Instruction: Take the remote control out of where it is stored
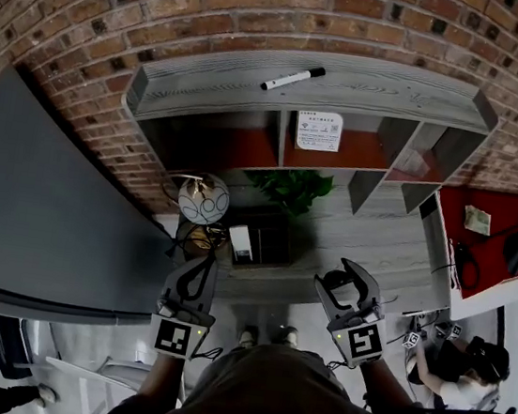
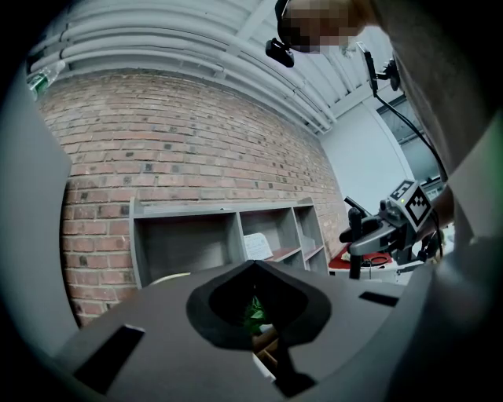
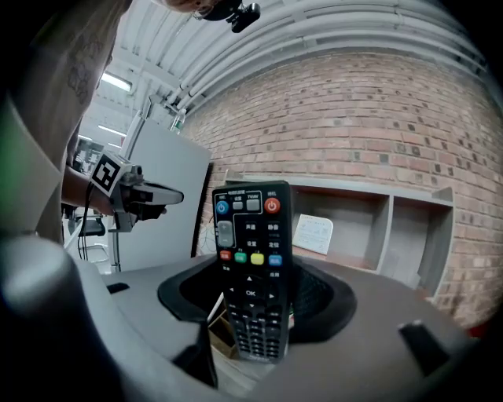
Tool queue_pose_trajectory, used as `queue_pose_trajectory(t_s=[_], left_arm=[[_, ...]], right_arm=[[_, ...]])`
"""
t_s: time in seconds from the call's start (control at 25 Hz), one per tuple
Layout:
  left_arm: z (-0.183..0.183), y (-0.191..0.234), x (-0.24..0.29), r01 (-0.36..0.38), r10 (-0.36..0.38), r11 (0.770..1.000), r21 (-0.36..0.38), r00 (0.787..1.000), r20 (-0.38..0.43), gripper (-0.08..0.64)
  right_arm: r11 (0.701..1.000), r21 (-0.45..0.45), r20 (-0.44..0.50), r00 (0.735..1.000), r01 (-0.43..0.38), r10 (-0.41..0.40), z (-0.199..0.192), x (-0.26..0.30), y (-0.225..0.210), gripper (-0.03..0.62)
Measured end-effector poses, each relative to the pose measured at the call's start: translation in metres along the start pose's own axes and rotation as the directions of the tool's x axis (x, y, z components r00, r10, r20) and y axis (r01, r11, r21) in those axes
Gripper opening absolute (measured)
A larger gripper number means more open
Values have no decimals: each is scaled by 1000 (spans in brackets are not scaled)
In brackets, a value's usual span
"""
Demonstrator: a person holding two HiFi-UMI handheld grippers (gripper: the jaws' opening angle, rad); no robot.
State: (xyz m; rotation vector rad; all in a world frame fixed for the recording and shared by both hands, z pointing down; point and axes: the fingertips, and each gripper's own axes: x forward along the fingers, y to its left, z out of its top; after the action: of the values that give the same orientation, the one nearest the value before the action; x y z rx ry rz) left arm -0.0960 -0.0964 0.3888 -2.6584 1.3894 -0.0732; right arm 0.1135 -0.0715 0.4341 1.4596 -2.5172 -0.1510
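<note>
The black remote control [image 3: 250, 267], with coloured buttons, stands upright between the jaws of my right gripper [image 3: 253, 314], and the jaws are shut on its sides. In the head view the right gripper [image 1: 349, 281] hangs in front of the grey shelf unit [image 1: 313, 85], right of a dark open box [image 1: 264, 240] on the grey floor. My left gripper [image 1: 199, 272] stays level to the left of that box. In the left gripper view its jaws meet at the tip of the left gripper [image 2: 253, 267], with nothing held.
A black marker [image 1: 293, 78] lies on top of the shelf unit and a printed card [image 1: 318, 131] leans in a middle cubby. A green plant [image 1: 292, 189] and a wire globe [image 1: 203, 198] stand by the box. A red table [image 1: 491, 241] is at right, a grey panel [image 1: 41, 210] at left.
</note>
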Motion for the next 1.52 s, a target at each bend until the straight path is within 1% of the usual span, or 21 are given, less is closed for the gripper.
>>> queue_pose_trajectory(t_s=[0.2,0.36,0.56,0.72,0.8,0.92,1.08,1.28,1.36,1.4,1.44,1.48,1.52], left_arm=[[-5,2,0,-2,2,1000,-18,1000,-8,11],[-8,2,0,-1,1,1000,-28,1000,-11,11],[-9,0,2,8,-8,1000,-26,1000,-8,11],[-9,-4,2,19,-19,1000,-23,1000,-7,11],[-12,-4,2,21,-22,999,-37,1000,-10,11],[-14,-7,4,29,-30,999,-31,1000,-7,11],[-16,-12,3,36,-37,999,-27,999,-16,11],[-21,-16,3,39,-40,999,-37,999,-33,11],[-24,-18,3,44,-45,999,-32,998,-50,11],[-25,-19,2,55,-56,998,-9,996,-64,11],[-27,-20,2,73,-70,997,31,994,-80,11],[-28,-20,3,80,-76,995,51,993,-89,11],[-27,-18,4,64,-62,998,24,995,-80,11]], right_arm=[[998,-35,-81,995,-55,52,-13,11,-3,245],[991,-32,-166,978,-129,122,-41,23,-11,245],[970,-59,-302,930,-237,209,-65,46,-22,245],[947,-72,-406,876,-313,259,-85,65,-30,245],[927,-78,-472,833,-366,289,-99,74,-31,245],[887,-59,-581,738,-458,342,-128,83,-30,245],[834,-15,-682,616,-551,395,-164,96,-27,245],[775,71,-763,466,-629,448,-210,108,-21,245],[751,87,-796,407,-654,447,-235,111,-22,245],[739,89,-811,383,-668,443,-248,113,-23,245],[726,93,-822,359,-681,442,-260,116,-23,245],[715,100,-833,335,-692,440,-269,118,-22,245],[708,112,-843,311,-697,440,-276,120,-21,245]])
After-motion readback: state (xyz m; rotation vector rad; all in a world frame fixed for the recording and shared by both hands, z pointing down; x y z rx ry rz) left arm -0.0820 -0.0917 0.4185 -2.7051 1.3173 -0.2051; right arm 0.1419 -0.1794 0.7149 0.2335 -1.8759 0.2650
